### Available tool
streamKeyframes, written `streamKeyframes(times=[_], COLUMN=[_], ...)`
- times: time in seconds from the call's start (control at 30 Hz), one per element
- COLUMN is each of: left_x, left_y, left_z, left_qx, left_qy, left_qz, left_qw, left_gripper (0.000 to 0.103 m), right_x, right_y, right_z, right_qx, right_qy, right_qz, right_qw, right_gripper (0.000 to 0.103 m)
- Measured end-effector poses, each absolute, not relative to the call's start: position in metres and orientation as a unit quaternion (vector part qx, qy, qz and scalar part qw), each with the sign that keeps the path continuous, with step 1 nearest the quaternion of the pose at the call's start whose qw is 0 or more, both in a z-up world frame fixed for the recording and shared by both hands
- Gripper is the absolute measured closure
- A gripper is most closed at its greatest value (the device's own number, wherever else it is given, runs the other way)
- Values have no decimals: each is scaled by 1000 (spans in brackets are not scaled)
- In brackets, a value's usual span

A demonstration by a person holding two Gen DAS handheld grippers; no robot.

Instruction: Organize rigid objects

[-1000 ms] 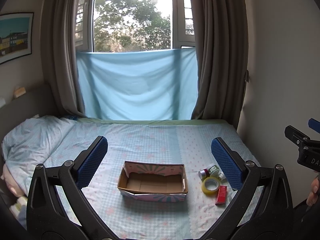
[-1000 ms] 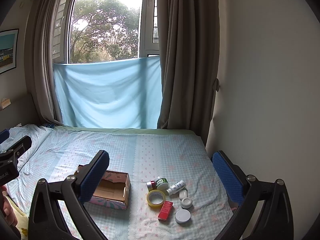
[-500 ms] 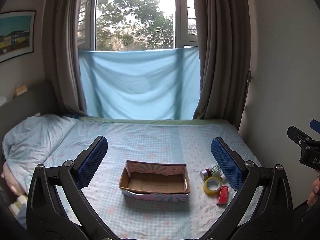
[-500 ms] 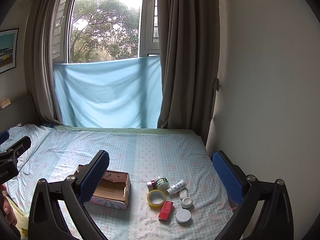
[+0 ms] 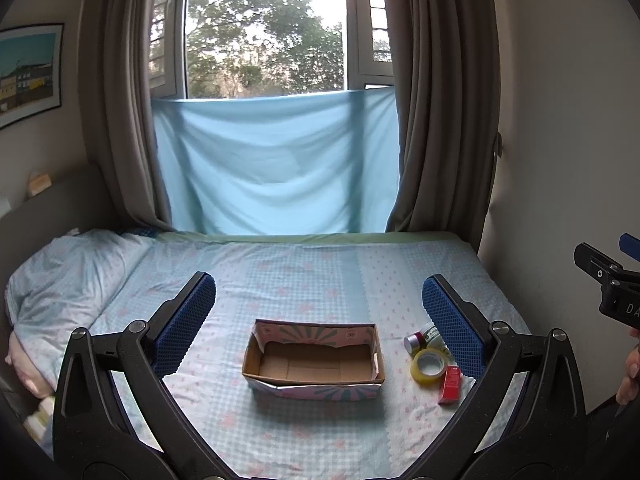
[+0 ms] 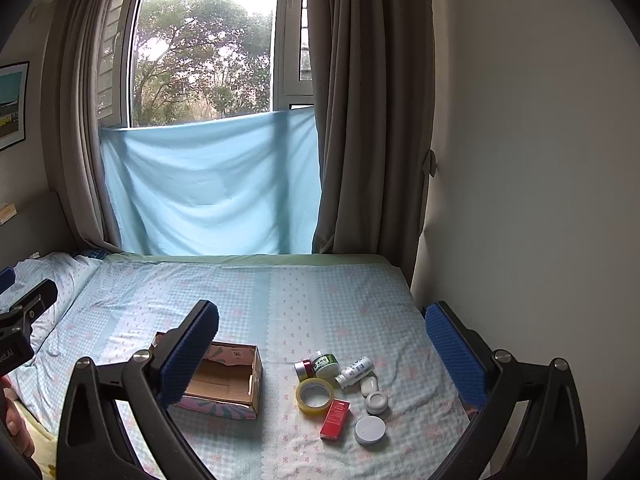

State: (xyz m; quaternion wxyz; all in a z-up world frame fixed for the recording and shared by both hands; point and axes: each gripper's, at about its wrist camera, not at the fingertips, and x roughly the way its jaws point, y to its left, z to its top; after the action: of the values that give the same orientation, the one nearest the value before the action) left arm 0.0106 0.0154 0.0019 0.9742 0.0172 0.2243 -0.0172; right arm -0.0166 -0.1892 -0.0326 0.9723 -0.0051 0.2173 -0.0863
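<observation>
Left wrist view: left gripper (image 5: 318,308) spread wide, nothing between the blue pads (image 5: 185,322), held above the near edge of the bed (image 5: 304,272). Open cardboard box (image 5: 314,362) at mid-bed. Tape roll (image 5: 429,365), red carton (image 5: 450,385) and small jars, partly hidden, toward the right edge.

Right wrist view: right gripper (image 6: 322,344) likewise spread wide and gripping nothing. Box (image 6: 230,380) left of the cluster: tape roll (image 6: 315,395), red carton (image 6: 335,419), green-labelled jar (image 6: 325,363), white bottle (image 6: 355,371) on its side, white round lid (image 6: 370,430), possibly a jar.
</observation>
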Motion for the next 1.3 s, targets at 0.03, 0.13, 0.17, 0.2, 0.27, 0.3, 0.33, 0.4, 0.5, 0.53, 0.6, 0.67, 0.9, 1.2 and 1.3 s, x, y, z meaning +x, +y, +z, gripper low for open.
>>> streamKeyframes(times=[0.03, 0.13, 0.17, 0.2, 0.27, 0.3, 0.33, 0.4, 0.5, 0.53, 0.6, 0.67, 0.9, 1.2, 1.3], left_x=[13, 22, 26, 30, 41, 46, 53, 66, 87, 95, 112, 131, 199, 281, 301], left_y=[16, 18, 18, 18, 18, 17, 15, 8, -8, -15, -33, -53, -133, -238, -266], left_z=[2, 4, 5, 4, 1, -3, -6, -14, -26, -30, -40, -51, -106, -215, -262], left_qx=[18, 27, 32, 36, 42, 45, 50, 62, 80, 86, 97, 106, 160, 245, 271], left_qy=[227, 236, 237, 239, 243, 246, 251, 258, 268, 272, 285, 304, 361, 432, 459], left_qz=[-18, -24, -28, -35, -54, -65, -76, -87, -109, -115, -133, -159, -231, -297, -313], left_qw=[973, 971, 971, 970, 968, 966, 964, 960, 954, 951, 944, 933, 889, 815, 786], left_gripper=[0, 0, 0, 0, 0, 0, 0, 0, 0, 0, 0, 0, 0, 0, 0], right_x=[-15, -10, -8, -7, -6, -5, -5, -3, -3, -2, -1, 0, 16, 49, 65], right_y=[-189, -189, -189, -190, -193, -195, -197, -199, -207, -211, -219, -230, -277, -334, -343], right_z=[-33, -33, -33, -33, -36, -38, -40, -47, -60, -66, -79, -92, -160, -262, -300], right_qx=[-3, 4, 5, 5, 6, 6, 5, -7, -25, -27, -26, -18, 7, 58, 58], right_qy=[218, 222, 223, 223, 220, 217, 216, 216, 219, 224, 236, 245, 311, 384, 417], right_qz=[-87, -89, -90, -93, -102, -108, -112, -125, -137, -137, -138, -140, -161, -203, -213], right_qw=[972, 971, 971, 970, 970, 970, 970, 968, 966, 965, 962, 959, 937, 899, 881], right_gripper=[0, 0, 0, 0, 0, 0, 0, 0, 0, 0, 0, 0, 0, 0, 0])
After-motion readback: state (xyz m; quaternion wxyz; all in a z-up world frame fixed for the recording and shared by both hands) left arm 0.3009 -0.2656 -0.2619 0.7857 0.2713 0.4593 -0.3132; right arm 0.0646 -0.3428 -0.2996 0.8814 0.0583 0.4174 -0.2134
